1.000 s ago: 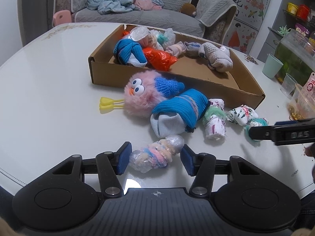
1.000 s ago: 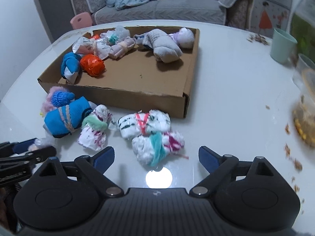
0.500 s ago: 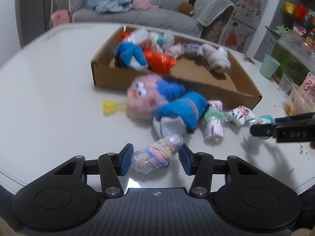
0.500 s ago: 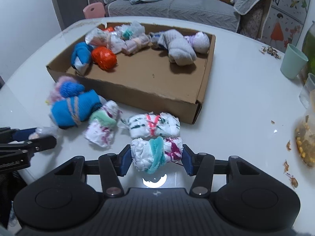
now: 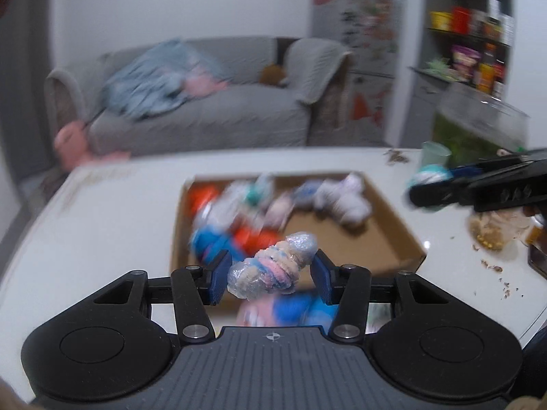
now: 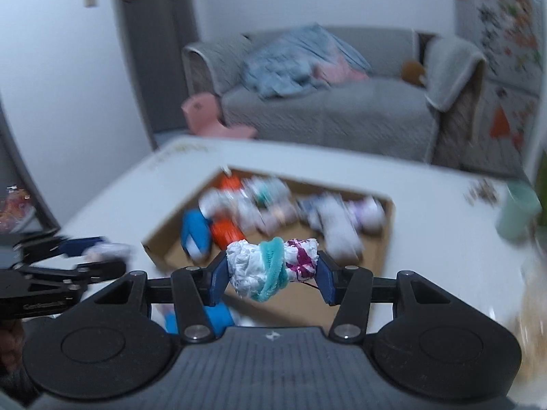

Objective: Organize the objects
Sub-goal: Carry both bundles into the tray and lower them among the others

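While the left wrist view is smeared by motion, the left gripper [image 5: 270, 278] plainly pinches a plastic-wrapped pastel sock roll [image 5: 271, 266] end to end between its blue pads, held in the air just short of the near wall of the cardboard box [image 5: 393, 225]. The roll sits skewed, one end higher than the other, and the film looks slick, so I judge it could squirm out of the pads and fall on the table in front of the box. To the right of the box the right gripper [image 5: 444, 188] carries its own bundle at about the same height; if both head for the same corner, they could collide over the box.

In the right wrist view, the right gripper [image 6: 271, 270] clamps a white sock bundle with a teal band [image 6: 273, 268] by its two ends, also hovering at the near wall of the box. The band hangs loose below the bundle and might catch on the wall's edge. Inside, rolled socks crowd the far side of the box, so a drop there could bounce one out; the bare near floor looks safer.
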A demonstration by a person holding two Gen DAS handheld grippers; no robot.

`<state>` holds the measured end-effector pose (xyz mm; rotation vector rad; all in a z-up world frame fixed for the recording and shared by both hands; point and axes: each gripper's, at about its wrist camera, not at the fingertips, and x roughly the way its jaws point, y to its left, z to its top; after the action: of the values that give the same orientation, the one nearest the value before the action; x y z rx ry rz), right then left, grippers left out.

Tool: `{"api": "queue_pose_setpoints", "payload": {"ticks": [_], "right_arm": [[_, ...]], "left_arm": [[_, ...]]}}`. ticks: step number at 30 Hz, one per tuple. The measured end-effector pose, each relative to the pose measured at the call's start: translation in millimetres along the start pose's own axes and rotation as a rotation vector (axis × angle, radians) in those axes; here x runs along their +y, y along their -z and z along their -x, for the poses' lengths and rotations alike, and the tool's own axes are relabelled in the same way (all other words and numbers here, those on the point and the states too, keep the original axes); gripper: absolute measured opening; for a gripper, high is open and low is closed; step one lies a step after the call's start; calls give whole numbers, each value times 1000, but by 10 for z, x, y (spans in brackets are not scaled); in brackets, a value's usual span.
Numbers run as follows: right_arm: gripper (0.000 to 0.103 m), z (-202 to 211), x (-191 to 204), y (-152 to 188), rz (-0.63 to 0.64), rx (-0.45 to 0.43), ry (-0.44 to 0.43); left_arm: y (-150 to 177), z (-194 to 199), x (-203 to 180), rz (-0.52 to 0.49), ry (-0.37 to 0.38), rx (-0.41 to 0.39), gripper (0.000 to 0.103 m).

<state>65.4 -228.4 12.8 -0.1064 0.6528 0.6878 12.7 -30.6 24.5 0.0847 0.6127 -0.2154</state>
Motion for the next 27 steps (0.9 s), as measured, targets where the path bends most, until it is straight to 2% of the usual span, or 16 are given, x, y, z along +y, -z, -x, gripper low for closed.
{"api": "queue_pose_setpoints", "payload": {"ticks": [2, 4, 8, 12, 16, 21, 27], "right_arm": [[48, -117, -36, -107, 61, -10, -21], [48, -290, -128, -186, 92, 3, -59], [48, -664, -290, -216, 133, 57, -71], [48, -957, -378, -198, 145, 109, -77], [48, -1193, -439, -163, 177, 148, -90], [48, -1326, -456, -86, 279, 175, -109], [48, -1494, -458, 2, 424, 207, -124]], "left_arm": [[-195, -162, -78, -97, 36, -21, 57], [-349, -377, -114, -149, 87, -16, 57], [-486, -897, -213, -278, 115, 18, 57], [-457, -1438, -185, -268, 146, 94, 57], [-348, -1777, -174, -277, 174, 151, 57], [-254, -1990, -98, -234, 198, 205, 57], [-185, -2114, -104, -296, 194, 230, 57]]}}
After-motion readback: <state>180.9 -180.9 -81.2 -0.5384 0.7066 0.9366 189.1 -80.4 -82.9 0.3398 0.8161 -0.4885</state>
